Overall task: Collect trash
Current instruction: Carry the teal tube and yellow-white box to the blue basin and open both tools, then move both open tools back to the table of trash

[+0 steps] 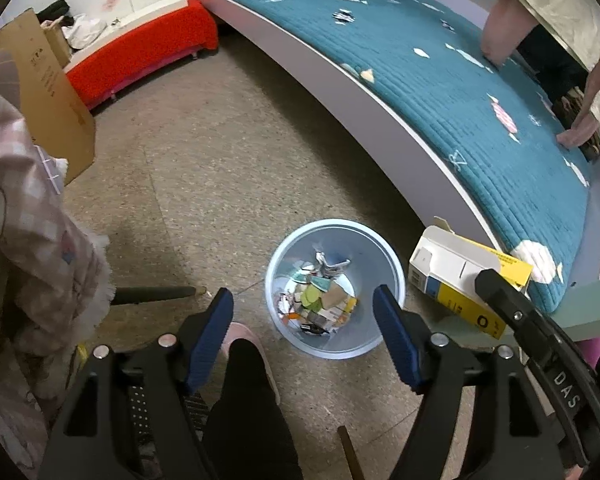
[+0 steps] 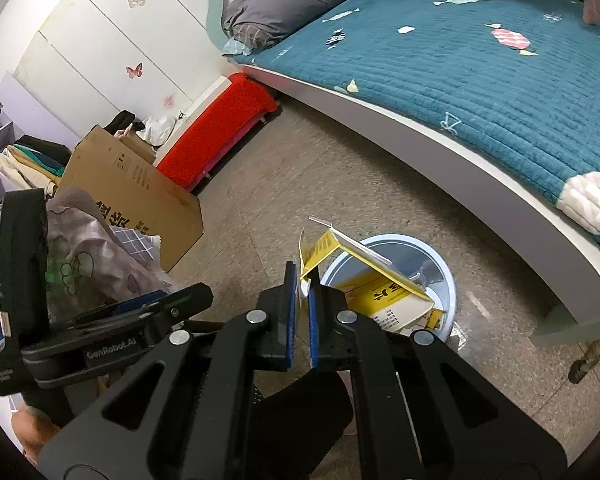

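A pale blue trash bin (image 1: pixel 332 226) stands on the floor beside the bed, holding several paper scraps and wrappers (image 1: pixel 320 300). My left gripper (image 1: pixel 302 292) hangs over it, pointing down, its blue pads wide apart with nothing between them. My right gripper (image 2: pixel 302 276) is shut on a flap of a crumpled yellow and white carton (image 2: pixel 380 284), which hangs over the bin's rim (image 2: pixel 448 276). In the left wrist view the carton (image 1: pixel 452 276) sits just right of the bin, with the right gripper (image 1: pixel 486 278) at its edge.
A bed with a teal quilt (image 1: pixel 460 100) curves along the right; another person's hands (image 1: pixel 496 40) rest on it. A cardboard box (image 2: pixel 132 196) and a red bench (image 1: pixel 140 52) stand to the left. A leg and pink slipper (image 1: pixel 244 344) are beside the bin.
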The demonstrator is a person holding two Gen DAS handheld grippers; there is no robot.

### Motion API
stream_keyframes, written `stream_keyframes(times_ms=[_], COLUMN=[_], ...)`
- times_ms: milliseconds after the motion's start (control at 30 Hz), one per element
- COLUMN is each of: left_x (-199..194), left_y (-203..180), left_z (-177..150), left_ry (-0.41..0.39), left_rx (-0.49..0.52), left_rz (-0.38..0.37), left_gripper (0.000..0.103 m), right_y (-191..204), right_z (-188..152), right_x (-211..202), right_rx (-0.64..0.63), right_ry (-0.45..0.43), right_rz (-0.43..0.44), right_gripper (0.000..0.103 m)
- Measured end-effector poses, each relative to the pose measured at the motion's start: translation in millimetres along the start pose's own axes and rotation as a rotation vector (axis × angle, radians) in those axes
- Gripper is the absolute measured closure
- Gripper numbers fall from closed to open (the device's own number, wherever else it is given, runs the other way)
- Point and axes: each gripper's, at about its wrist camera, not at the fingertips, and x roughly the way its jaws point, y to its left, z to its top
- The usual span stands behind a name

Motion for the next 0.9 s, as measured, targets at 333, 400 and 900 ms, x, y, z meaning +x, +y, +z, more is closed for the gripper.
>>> stream_keyframes(times_ms=[333, 400, 900], left_x=[-2, -3, -64], left_y=[9, 9, -7], left_z=[-1, -1, -5], left_ry=[0.002, 0.002, -0.096], left_rx=[-0.015, -0.016, 0.005], left_rz=[0.016, 0.017, -0.013], left_gripper=[0.029, 0.029, 0.029], right_y=[-3, -6, 25], right_z=[6, 4, 8], right_x=[23, 24, -51], right_rx=[0.021, 0.037, -0.024], right_ry=[0.025, 0.042, -0.054], right_rz=[-0.031, -0.015, -0.001], right_gripper=[0.048, 0.048, 0.048])
